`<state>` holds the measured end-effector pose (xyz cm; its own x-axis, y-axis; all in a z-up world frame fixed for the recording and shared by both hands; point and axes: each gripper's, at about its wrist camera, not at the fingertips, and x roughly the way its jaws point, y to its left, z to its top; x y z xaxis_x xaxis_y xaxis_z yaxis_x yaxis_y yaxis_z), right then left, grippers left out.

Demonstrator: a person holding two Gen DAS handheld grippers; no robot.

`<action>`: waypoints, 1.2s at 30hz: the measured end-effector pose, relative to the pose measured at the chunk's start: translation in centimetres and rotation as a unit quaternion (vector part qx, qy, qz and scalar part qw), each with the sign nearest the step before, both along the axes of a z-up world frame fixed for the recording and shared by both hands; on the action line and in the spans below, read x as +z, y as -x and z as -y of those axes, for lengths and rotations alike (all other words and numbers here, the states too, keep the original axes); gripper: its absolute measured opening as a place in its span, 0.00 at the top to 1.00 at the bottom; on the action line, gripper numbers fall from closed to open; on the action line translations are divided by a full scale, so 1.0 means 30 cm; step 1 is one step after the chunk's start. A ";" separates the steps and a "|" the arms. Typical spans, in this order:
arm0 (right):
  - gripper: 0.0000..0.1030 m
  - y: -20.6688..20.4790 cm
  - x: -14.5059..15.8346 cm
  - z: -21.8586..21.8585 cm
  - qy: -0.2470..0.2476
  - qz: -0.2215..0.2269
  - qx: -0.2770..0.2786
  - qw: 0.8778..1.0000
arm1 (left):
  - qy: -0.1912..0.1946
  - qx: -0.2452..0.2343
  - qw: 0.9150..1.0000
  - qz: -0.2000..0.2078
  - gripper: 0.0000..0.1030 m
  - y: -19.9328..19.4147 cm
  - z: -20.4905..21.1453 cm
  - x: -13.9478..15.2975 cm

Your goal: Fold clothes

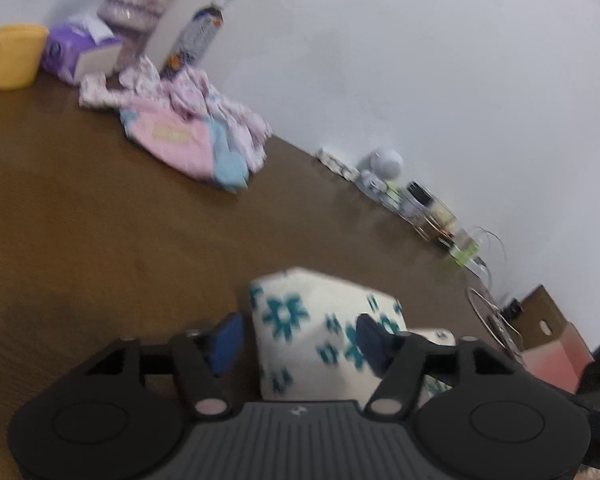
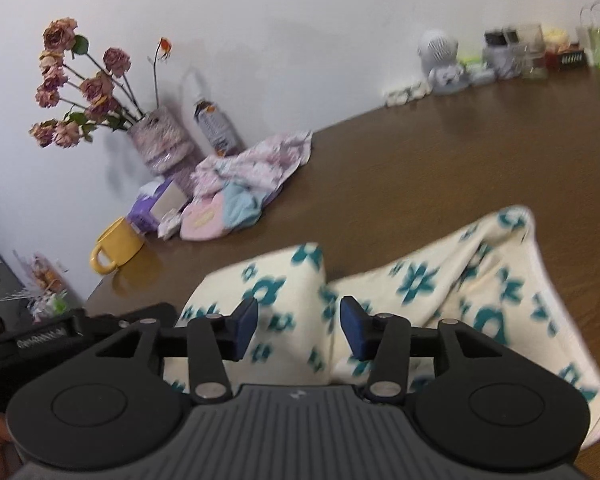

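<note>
Looking along your left gripper point(image 1: 298, 338), you have both blue pads spread wide, with nothing clamped between them. The cream cloth with teal flowers point(image 1: 320, 320) sits on the brown table point(image 1: 100, 240) directly ahead of the pads; whether the right pad touches it is hard to tell through the blur. Beyond the cloth, toward the white wall, lies a crumpled pile of pink and blue clothes point(image 1: 188, 136). Just beside that pile stand a yellow mug point(image 1: 14, 56) and a purple tissue pack point(image 1: 74, 50).

Along your right gripper point(image 2: 298, 326), the pads again stand apart, gripping nothing. The same flowered cloth point(image 2: 440, 292) spreads under and ahead of them, one part folded into a block at the left pad, the rest rumpled off to the right. Past the cloth, the pink and blue pile point(image 2: 240, 188) rests near the wall, with the mug point(image 2: 116, 244) beside it and a vase of dried roses point(image 2: 160, 140) behind it.
</note>
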<state>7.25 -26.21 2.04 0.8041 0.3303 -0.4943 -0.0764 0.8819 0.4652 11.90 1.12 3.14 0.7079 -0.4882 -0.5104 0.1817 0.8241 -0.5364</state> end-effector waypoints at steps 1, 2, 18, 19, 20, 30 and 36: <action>0.54 -0.013 0.002 0.003 -0.003 -0.002 0.002 1.000 | 0.001 0.000 1.000 -0.004 0.38 -0.017 0.000 0.002; 0.54 -0.027 0.001 0.001 -0.005 -0.004 0.005 1.000 | 0.001 0.000 1.000 -0.009 0.38 -0.033 0.000 0.003; 0.62 -0.056 -0.030 -0.030 0.009 -0.006 0.023 1.000 | 0.003 -0.024 0.999 -0.021 0.53 -0.067 0.020 -0.034; 0.61 -0.058 -0.022 -0.016 0.003 -0.002 0.019 1.000 | 0.006 -0.017 1.000 -0.022 0.47 -0.072 0.013 -0.031; 0.61 -0.064 -0.015 -0.005 0.001 0.001 0.014 1.000 | 0.009 -0.009 1.000 -0.023 0.45 -0.077 0.006 -0.027; 0.66 -0.115 -0.025 -0.024 0.001 -0.010 0.019 1.000 | 0.032 -0.002 0.999 -0.039 0.67 -0.153 0.016 -0.035; 0.69 -0.108 -0.029 -0.033 0.004 -0.009 0.026 1.000 | 0.033 0.000 0.999 -0.031 0.73 -0.144 0.025 -0.045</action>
<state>10.50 -25.23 1.17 0.7766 0.3676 -0.5117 -0.1140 0.8807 0.4597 16.23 0.36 1.79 0.6761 -0.5226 -0.5195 0.1465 0.7863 -0.6003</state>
